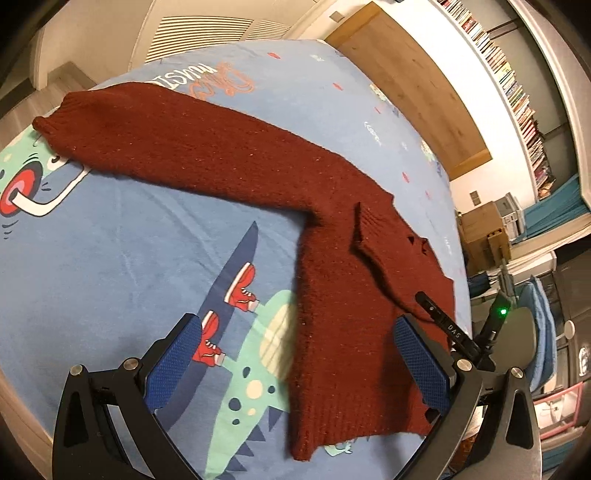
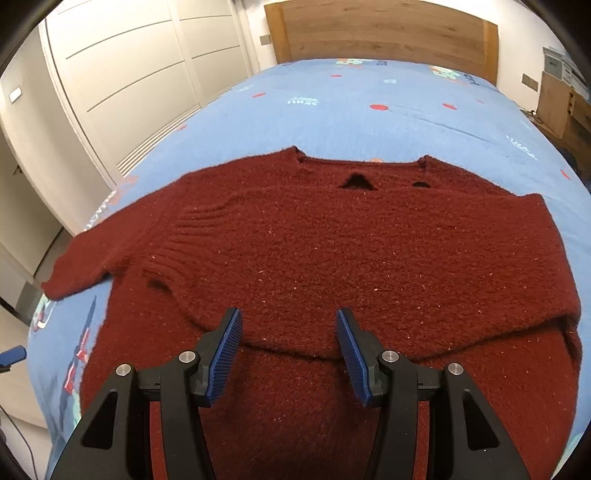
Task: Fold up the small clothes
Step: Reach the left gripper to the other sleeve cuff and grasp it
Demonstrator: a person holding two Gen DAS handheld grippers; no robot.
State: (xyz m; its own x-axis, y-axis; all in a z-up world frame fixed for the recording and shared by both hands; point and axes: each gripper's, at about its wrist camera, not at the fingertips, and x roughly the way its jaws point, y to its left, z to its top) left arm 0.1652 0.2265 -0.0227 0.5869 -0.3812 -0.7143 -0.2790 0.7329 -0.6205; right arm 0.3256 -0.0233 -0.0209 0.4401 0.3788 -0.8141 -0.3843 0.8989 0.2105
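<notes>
We found the dark red knitted sweater lying flat on the bed, collar toward the wooden headboard at 12 o'clock. One sleeve was already laid across the chest, its ribbed cuff ending near 9 o'clock of the body; the other sleeve stretched out over the dinosaur-print sheet toward 10 o'clock in the left view. Our right gripper hovered over the folded sleeve's lower edge, jaws apart and holding nothing. Our left gripper hung above the hem, jaws spread wide, also empty. We judged the extended sleeve the next piece to fold. Risks noted: the loose knit could snag on the ribbed blue pads; a pinch through both layers might drag the folded sleeve askew; and the far cuff reached the mattress edge, so a careless tug could slide it off.
</notes>
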